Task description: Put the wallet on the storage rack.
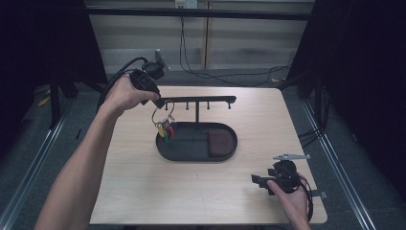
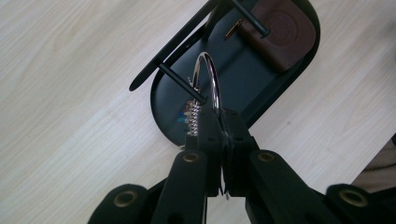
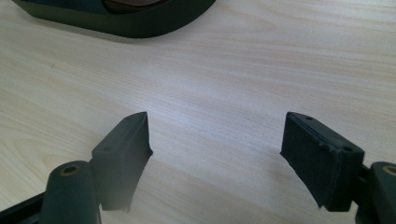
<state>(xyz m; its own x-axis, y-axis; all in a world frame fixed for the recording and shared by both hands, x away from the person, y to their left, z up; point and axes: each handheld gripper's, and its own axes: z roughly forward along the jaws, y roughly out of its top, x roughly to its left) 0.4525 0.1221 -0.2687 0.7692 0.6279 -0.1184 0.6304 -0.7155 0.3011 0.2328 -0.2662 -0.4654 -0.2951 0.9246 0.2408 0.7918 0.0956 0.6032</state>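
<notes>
My left gripper (image 1: pixel 159 102) is shut on a large silver key ring (image 2: pixel 211 79), held up at the left end of the black hook rail (image 1: pixel 196 100). Several coloured keys (image 1: pixel 165 129) hang from the ring above the tray. In the left gripper view my left gripper (image 2: pixel 224 126) pinches the ring's lower part. One rail peg (image 2: pixel 183 84) ends right at the ring's edge; I cannot tell whether the peg passes through the ring. My right gripper (image 1: pixel 259 181) rests open near the table's front right, and the right gripper view shows this gripper (image 3: pixel 217 140) with bare wood between its jaws.
The rail stands on a post over a black oval tray (image 1: pixel 191 156) in the middle of the wooden table (image 1: pixel 143 191). A brown wallet (image 1: pixel 220 143) lies in the tray's right end. Cables trail on the floor behind the table.
</notes>
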